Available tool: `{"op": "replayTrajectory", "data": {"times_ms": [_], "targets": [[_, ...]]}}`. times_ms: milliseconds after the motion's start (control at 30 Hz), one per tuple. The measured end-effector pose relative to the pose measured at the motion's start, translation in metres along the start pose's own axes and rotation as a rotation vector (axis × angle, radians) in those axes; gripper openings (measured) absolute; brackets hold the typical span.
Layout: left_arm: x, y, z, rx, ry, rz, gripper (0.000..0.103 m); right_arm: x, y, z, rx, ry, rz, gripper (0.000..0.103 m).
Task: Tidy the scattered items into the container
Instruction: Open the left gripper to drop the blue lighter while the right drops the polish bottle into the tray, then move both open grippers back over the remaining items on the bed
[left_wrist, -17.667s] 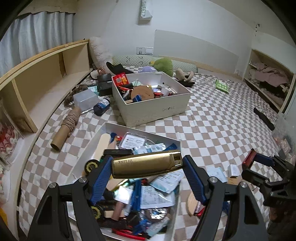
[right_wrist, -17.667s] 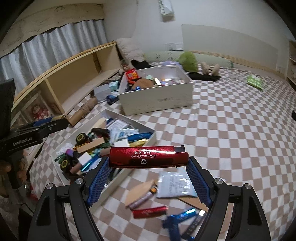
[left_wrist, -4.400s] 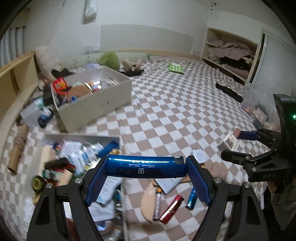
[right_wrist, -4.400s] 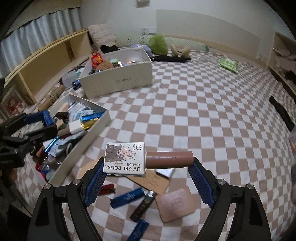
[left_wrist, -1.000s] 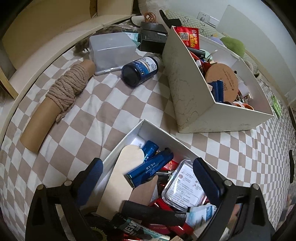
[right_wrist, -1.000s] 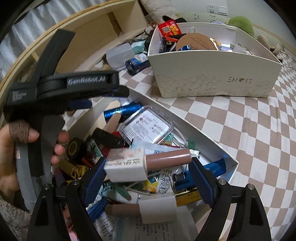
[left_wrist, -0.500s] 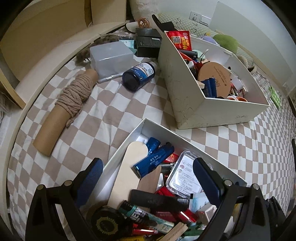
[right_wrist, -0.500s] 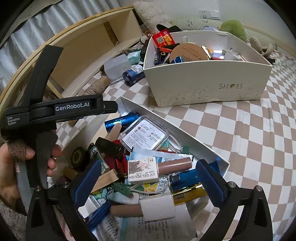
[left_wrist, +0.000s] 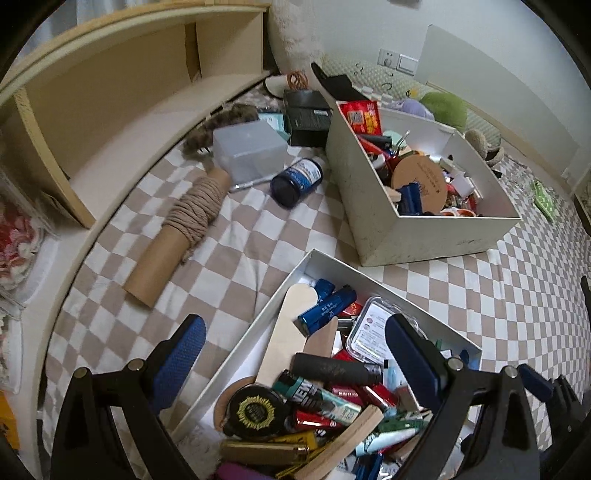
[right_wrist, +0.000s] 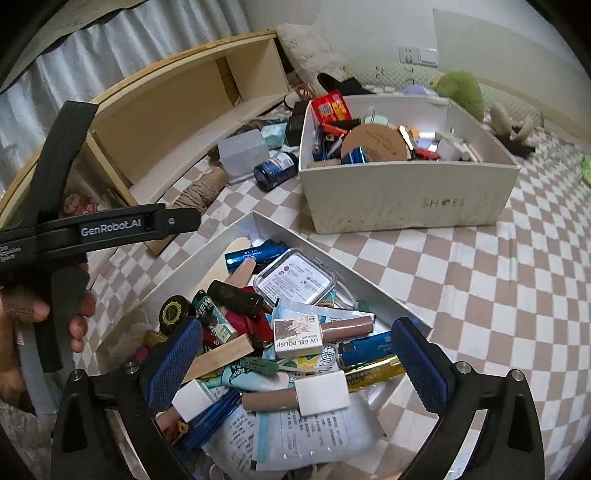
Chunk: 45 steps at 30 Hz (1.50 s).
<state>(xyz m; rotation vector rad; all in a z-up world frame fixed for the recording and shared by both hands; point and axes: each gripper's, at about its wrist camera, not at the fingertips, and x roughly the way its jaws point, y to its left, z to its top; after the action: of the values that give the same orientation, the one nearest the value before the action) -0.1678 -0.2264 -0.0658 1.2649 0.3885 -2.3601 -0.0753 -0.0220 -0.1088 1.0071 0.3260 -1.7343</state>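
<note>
Your right gripper is wide open and empty; the nail polish box lies in the tray just under it. Your left gripper is open too.

Two white boxes, one dark bottle, one twine roll

The right gripper pointed steeply down with its jaws spread wide, nothing between its blue pads. Off to its left, the left gripper gaped wide and empty too, bare fingers curled around its handle.
</note>
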Motion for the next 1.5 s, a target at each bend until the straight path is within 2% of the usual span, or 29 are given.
{"op": "replayTrajectory", "data": {"times_ms": [567, 967, 1500], "targets": [[-0.078, -0.012, -0.017, 0.022, -0.110, -0.053, 0.099, -0.071, 0.007, -0.003, -0.059, -0.116, -0.054, 0.103], [-0.115, -0.023, -0.040, 0.059, -0.161, -0.079, 0.099, -0.119, -0.008, -0.010, -0.045, -0.186, -0.093, 0.103], [-0.150, -0.055, -0.072, 0.135, -0.217, -0.123, 0.099, -0.159, -0.027, -0.031, -0.045, -0.208, -0.151, 0.103]]}}
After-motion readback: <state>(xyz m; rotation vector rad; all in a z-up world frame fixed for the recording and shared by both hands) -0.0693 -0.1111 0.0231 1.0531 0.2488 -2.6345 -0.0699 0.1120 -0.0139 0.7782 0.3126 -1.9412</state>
